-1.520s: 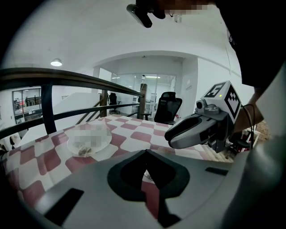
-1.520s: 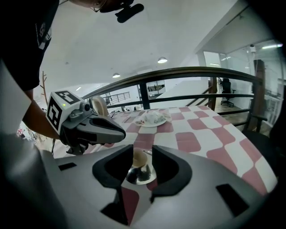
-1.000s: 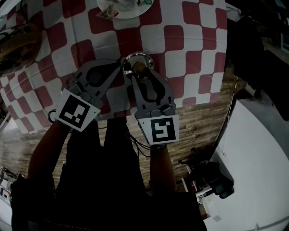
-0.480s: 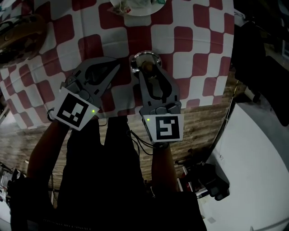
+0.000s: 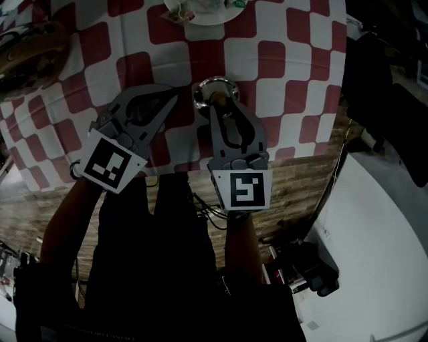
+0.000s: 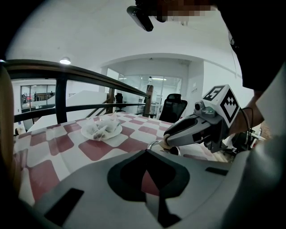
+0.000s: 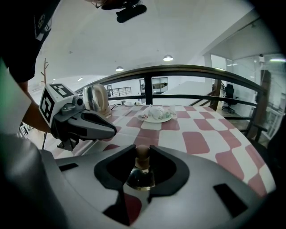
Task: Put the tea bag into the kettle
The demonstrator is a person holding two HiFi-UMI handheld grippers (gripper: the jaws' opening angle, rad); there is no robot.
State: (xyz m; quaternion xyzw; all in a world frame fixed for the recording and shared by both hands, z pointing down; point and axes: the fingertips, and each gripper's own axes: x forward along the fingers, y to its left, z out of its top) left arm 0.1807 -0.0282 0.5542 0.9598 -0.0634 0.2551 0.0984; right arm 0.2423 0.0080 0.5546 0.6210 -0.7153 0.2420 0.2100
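Presumably for lifting, the brown round knob (image 7: 142, 153) of the clear glass lid (image 7: 140, 179) is clamped by the just-closing right gripper (image 7: 142, 152); the left gripper (image 6: 146, 150) is shut, empty

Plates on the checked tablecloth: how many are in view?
1: a white plate holding tea bags, at the table's far side; others may lie out of frame.

Dim head view, brighter gripper views.
Your head view is underexposed: below the plate (image 5: 200, 10) only the kettle (image 5: 215, 81) rim glints, and your body (image 5: 154, 267) sinks into black. Both gripper views bulge fisheye-style with dark corners; ceiling lamps (image 7: 168, 58) above the plate light them softly.
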